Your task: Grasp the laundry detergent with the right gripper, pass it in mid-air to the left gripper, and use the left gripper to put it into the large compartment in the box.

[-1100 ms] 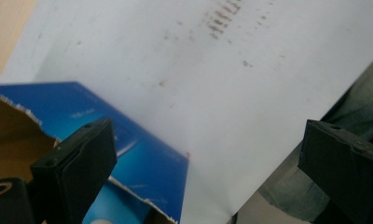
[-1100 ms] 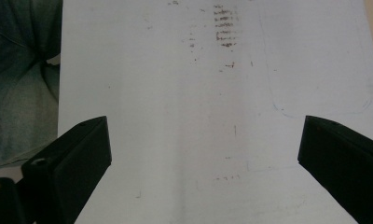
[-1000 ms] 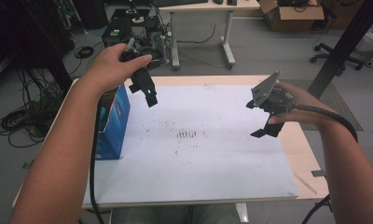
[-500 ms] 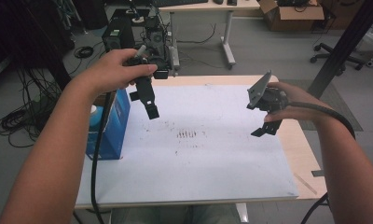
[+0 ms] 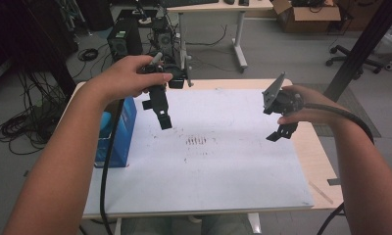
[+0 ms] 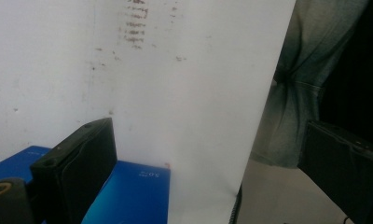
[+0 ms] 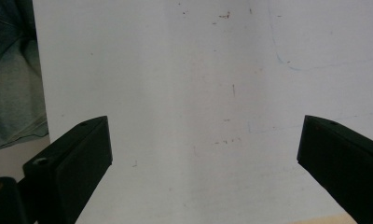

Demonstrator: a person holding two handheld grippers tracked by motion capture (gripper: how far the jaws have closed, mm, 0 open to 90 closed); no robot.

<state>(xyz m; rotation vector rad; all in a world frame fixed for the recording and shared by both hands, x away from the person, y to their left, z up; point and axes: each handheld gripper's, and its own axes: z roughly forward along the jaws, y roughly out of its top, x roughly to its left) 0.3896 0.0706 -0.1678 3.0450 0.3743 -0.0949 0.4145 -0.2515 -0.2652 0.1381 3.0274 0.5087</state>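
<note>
My left gripper (image 5: 163, 120) hangs in the air over the back left of the white sheet (image 5: 208, 161), jaws pointing down, wide apart and empty. In the left gripper view its jaws (image 6: 208, 154) frame the sheet's near edge (image 6: 184, 93) and the top of a blue box (image 6: 128, 196). The blue box (image 5: 116, 132) stands on the table's left side, just left of the sheet. My right gripper (image 5: 280, 133) is held above the sheet's right edge, also open with nothing in it. The right gripper view has its jaws (image 7: 203, 149) over bare stained sheet (image 7: 198, 70).
The wooden table (image 5: 321, 161) shows bare along its right and back rims. Brown smudges (image 5: 198, 141) mark the sheet's middle. Behind the table stand computer towers (image 5: 124, 39), another desk (image 5: 218, 10) and cables on the floor. A black post (image 5: 355, 49) rises at the right.
My left gripper has drifted right and toward the near side, farther over the sheet. The right gripper has barely shifted. Both stay open.
</note>
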